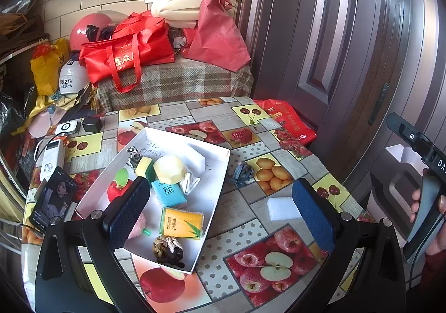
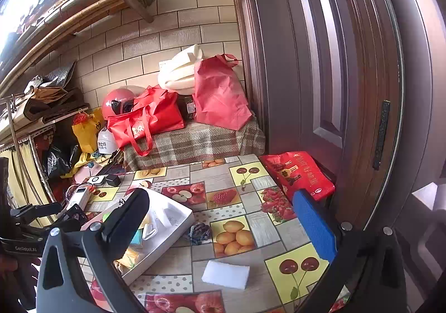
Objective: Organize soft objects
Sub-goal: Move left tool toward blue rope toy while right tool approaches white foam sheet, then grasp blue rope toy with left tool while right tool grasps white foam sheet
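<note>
Fingers (image 1: 131, 201) of both grippers are spread wide, nothing gripped. A white rectangular foam sponge (image 2: 225, 274) and a grey-blue knotted rope ball (image 2: 200, 232) lie on the fruit-patterned bench (image 2: 259, 232), beside the white shallow cardboard box (image 1: 217, 187) of soft items.

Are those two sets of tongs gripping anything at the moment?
No, nothing is held. The left tongs stand open above the white box, and the right tongs stand open above the white sponge lying on the table.

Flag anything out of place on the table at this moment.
Two soft items lie outside the white box: a white sponge block and a grey-blue knotted rope ball, both on the tablecloth beside it. Nothing looks spilled or damaged.
</note>
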The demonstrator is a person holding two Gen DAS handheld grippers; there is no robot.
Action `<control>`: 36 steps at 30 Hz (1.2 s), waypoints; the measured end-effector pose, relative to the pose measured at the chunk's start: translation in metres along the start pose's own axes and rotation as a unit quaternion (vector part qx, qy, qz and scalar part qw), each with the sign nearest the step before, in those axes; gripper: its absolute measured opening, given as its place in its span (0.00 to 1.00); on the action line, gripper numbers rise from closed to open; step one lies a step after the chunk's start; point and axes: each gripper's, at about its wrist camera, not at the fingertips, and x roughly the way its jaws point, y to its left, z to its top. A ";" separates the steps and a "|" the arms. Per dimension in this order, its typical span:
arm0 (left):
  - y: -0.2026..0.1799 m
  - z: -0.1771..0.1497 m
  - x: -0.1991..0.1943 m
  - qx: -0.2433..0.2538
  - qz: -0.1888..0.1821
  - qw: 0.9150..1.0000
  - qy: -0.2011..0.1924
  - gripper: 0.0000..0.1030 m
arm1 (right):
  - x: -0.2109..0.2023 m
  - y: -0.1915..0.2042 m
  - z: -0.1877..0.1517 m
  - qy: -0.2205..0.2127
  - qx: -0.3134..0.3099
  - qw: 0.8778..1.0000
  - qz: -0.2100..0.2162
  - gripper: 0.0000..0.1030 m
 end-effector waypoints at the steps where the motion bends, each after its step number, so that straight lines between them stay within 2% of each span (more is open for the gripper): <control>1: 0.001 -0.001 0.002 -0.004 0.002 1.000 0.002 1.00 | 0.004 -0.003 0.001 0.000 -0.003 1.000 0.005 1.00; 4: 0.004 -0.006 0.009 -0.016 0.007 1.000 0.009 1.00 | 0.027 -0.013 0.000 0.013 -0.012 0.999 0.026 1.00; 10: 0.005 -0.034 0.037 -0.036 0.005 0.997 0.066 1.00 | 0.102 -0.019 -0.031 0.116 -0.043 0.991 0.054 1.00; 13: -0.001 -0.045 0.046 -0.032 0.002 0.996 0.089 1.00 | 0.146 -0.011 -0.054 0.169 -0.078 0.980 0.074 1.00; 17: -0.003 -0.053 0.053 -0.036 -0.009 0.994 0.107 1.00 | 0.204 0.008 -0.081 0.237 -0.126 0.958 0.105 1.00; 21: -0.004 -0.059 0.063 -0.038 -0.013 0.991 0.126 1.00 | 0.249 0.032 -0.106 0.269 -0.193 0.938 0.106 0.99; 25: -0.009 -0.065 0.077 -0.028 -0.017 0.988 0.149 1.00 | 0.277 0.045 -0.120 0.295 -0.206 0.926 0.118 0.99; 29: -0.019 -0.066 0.096 -0.005 -0.032 0.985 0.170 1.00 | 0.273 0.041 -0.116 0.284 -0.195 0.929 0.132 0.99; 34: -0.046 -0.060 0.145 0.075 -0.064 0.976 0.193 1.00 | 0.238 -0.011 -0.098 0.247 -0.103 0.957 0.110 0.99; 36: -0.053 -0.050 0.166 0.081 -0.077 0.974 0.195 1.00 | 0.216 -0.040 -0.091 0.229 -0.052 0.968 0.093 0.99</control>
